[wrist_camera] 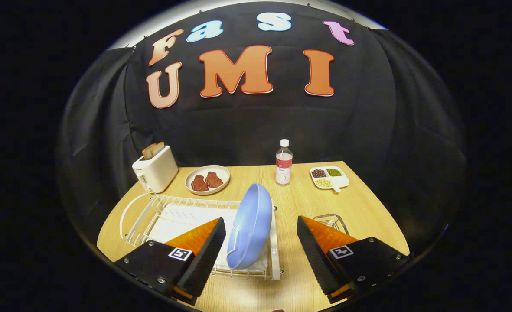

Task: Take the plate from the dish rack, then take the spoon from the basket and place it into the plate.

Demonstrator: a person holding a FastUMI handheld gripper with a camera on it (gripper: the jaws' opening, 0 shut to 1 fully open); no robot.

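Observation:
A light blue plate [250, 225] stands on edge at the right end of the white wire dish rack [169, 212] on the wooden table. My gripper [261, 229] is open, its two fingers wide apart. The plate's lower part lies between them, closer to the left finger [203, 251], and neither finger touches it. A small wire basket [331, 222] sits just behind the right finger [321, 251], mostly hidden by it. I cannot make out a spoon in it.
A white toaster [156, 170] with bread slices stands at the table's back left. Beside it is a beige plate with two pieces of meat [207, 180]. A water bottle [284, 164] and a divided dish of beans [329, 177] stand at the back.

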